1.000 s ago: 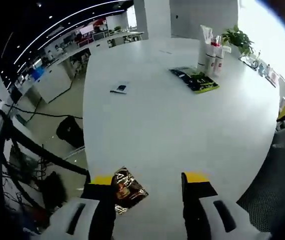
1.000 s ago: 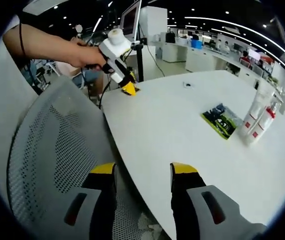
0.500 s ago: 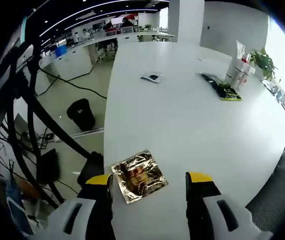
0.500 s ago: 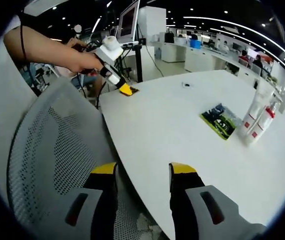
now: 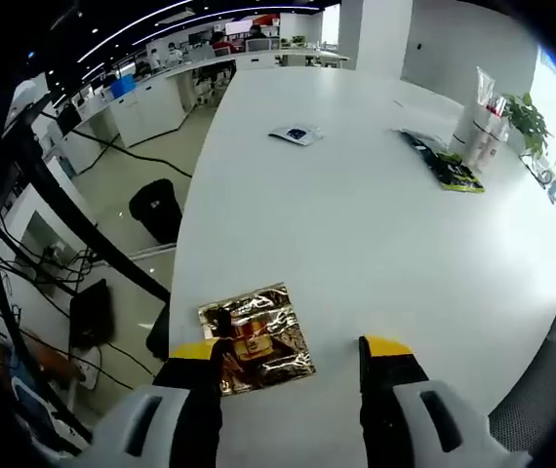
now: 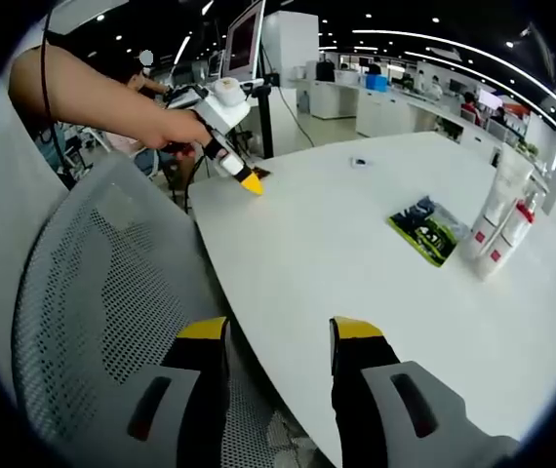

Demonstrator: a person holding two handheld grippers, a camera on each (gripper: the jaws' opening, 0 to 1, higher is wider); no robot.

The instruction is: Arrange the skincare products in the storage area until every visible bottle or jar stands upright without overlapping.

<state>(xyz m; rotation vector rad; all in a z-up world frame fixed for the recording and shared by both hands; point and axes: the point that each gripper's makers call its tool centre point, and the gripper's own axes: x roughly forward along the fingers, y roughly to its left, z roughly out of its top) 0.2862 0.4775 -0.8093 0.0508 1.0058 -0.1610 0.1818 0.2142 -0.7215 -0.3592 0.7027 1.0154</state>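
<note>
Several white skincare bottles stand upright in a tight cluster at the far right of the white table; the right gripper view shows the bottles at its right side. A crumpled gold foil sachet lies flat near the table's near edge, just ahead of my left gripper, which is open, its left jaw partly over the sachet. In the right gripper view the left gripper is held by a hand low at the table's far corner. My right gripper is open over the table edge, holding nothing.
A green and black packet lies flat beside the bottles, with a small pale sachet farther back. A grey mesh chair stands close to the table by my right gripper. A potted plant stands behind the bottles. Office floor drops away to the left.
The left gripper view has shifted, so the gold sachet now lies closer to the left jaw. In the right gripper view the hand has lowered the left gripper toward the table corner.
</note>
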